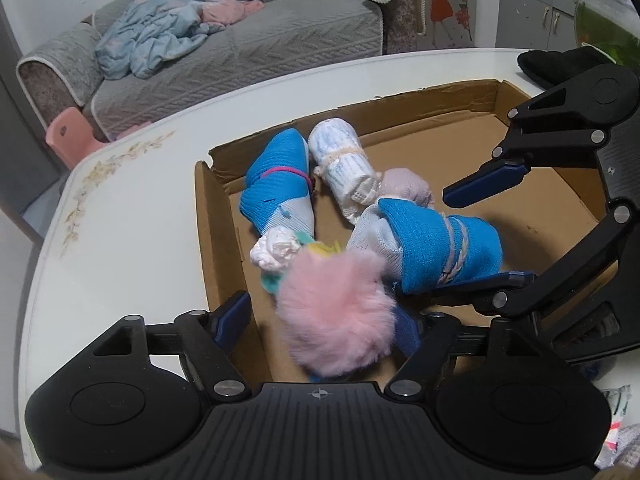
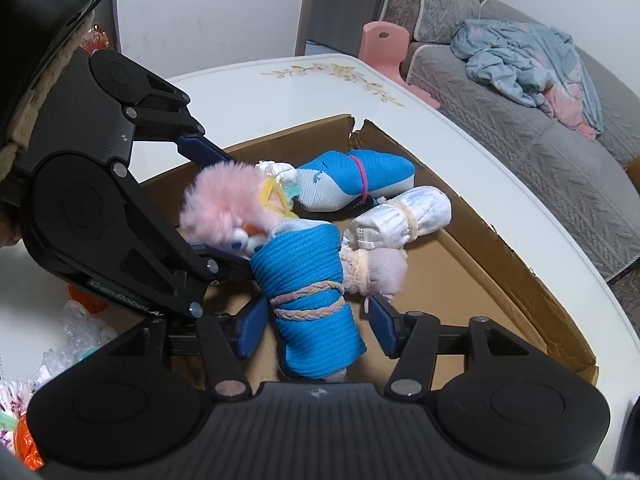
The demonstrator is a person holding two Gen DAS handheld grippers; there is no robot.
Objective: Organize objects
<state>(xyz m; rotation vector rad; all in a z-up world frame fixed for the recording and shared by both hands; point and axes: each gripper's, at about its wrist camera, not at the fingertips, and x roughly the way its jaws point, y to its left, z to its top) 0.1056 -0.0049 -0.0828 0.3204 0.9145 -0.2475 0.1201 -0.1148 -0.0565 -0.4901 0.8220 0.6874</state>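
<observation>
Both grippers release bundles into the cardboard box [image 1: 224, 216].
Left gripper [image 1: 320, 320] spread around the pink fluffy toy [image 1: 336, 312], right gripper [image 2: 316, 328] spread beside the blue sock roll [image 2: 312, 304]; lift straight up to avoid snagging.

The pink fluffy toy [image 1: 336, 312] is blurred in the left wrist view and hides the box floor beneath it. The blue sock roll [image 2: 308, 300] runs behind the right gripper's body, its lower end unseen. The glass bowl [image 1: 608, 20] is cut off by the frame edge.

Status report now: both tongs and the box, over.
Left tongs open around pink fluffy toy. Right tongs open around blue sock roll. Both inside cardboard box. Nothing blocking.
</observation>
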